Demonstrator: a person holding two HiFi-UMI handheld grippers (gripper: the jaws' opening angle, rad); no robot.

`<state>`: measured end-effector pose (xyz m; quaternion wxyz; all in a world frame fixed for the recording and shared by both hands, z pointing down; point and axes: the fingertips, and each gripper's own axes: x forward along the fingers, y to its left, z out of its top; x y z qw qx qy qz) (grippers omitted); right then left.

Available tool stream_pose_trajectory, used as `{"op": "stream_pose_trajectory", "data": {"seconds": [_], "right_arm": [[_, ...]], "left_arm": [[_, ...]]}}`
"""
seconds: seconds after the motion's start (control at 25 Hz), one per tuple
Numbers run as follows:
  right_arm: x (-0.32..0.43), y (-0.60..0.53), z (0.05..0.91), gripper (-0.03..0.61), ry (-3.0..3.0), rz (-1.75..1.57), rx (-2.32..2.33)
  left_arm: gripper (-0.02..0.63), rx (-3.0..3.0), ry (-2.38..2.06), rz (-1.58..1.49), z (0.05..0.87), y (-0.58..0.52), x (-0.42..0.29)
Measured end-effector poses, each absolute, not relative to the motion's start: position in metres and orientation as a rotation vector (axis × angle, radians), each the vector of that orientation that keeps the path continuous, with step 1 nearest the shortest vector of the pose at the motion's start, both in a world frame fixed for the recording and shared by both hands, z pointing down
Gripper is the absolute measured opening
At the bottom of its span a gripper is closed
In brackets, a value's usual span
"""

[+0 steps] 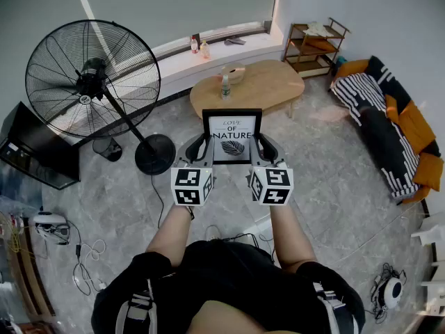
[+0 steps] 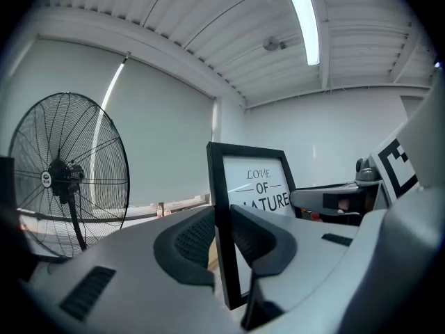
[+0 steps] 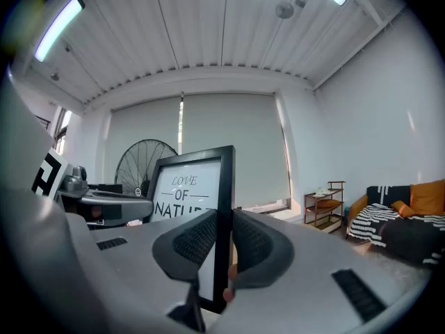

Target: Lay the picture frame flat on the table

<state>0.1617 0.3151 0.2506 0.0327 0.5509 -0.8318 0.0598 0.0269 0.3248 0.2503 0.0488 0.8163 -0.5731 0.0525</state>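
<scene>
Nearest, in front of the person's chest, the left tongs [image 1: 202, 145] and the right tongs [image 1: 263, 145] hold the picture frame [image 1: 232, 136] between them in the air, over the floor [image 1: 327, 186] and not on any surface. In the left gripper view the two jaws are closed on the frame's left edge, low down; in the right gripper view the jaws pinch the right edge the same way. The frame stands upright with its printed face turned to the person. Its long axis runs up from the tongs, so most of it rises above the grip. Neither hand is nearer, as each has its own side.

The table [image 1: 268, 82] lies farther off, straight ahead and a little right, lower than the frame and apart from it; I judge the frame must be carried forward and tipped back to lie flat. On the table's left part stand a bottle [image 1: 225, 87] and, just beyond it, a bowl [image 1: 234, 71] whose contents I cannot make out; the right part is bare wood.

A fan [image 1: 90, 78] stands far left. A shelf [image 1: 314, 47] with a few small things is far right.
</scene>
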Motion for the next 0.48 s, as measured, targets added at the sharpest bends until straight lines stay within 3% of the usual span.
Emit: {"op": "stream_pose_trajectory", "data": {"seconds": [0.48], "right_arm": [[0.129,0.322,0.22,0.089,-2.624,0.163,1.699]], "left_arm": [[0.086,2.526,-1.756,0.115,0.218,0.332,-0.007]]}}
